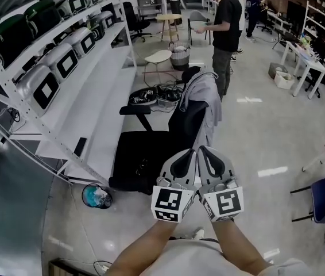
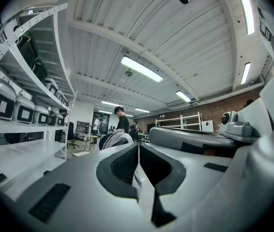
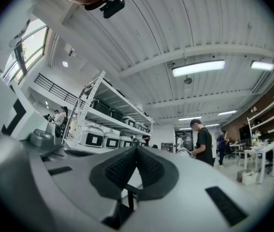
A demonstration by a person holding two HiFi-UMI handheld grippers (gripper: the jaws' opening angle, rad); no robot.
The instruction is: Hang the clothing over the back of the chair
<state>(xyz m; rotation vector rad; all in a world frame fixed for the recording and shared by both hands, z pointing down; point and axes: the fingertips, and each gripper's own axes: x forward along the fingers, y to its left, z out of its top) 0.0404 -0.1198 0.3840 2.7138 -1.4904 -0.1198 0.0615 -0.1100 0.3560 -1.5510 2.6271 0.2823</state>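
The big shelf rack (image 1: 96,88), out past your left gripper (image 1: 190,153), holds rows of grey cases (image 1: 62,62). Just ahead of both grippers stands the black chair (image 1: 145,148). The grey clothing (image 1: 200,94) hangs over its back, so the job looks done. That is likely why your left gripper and right gripper (image 1: 206,152) are squeezed tight on nothing.

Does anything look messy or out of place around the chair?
The gray clothing sits bunched on the chair back, trailing down one side rather than hanging evenly. A tangle of cables lies on the floor behind it.
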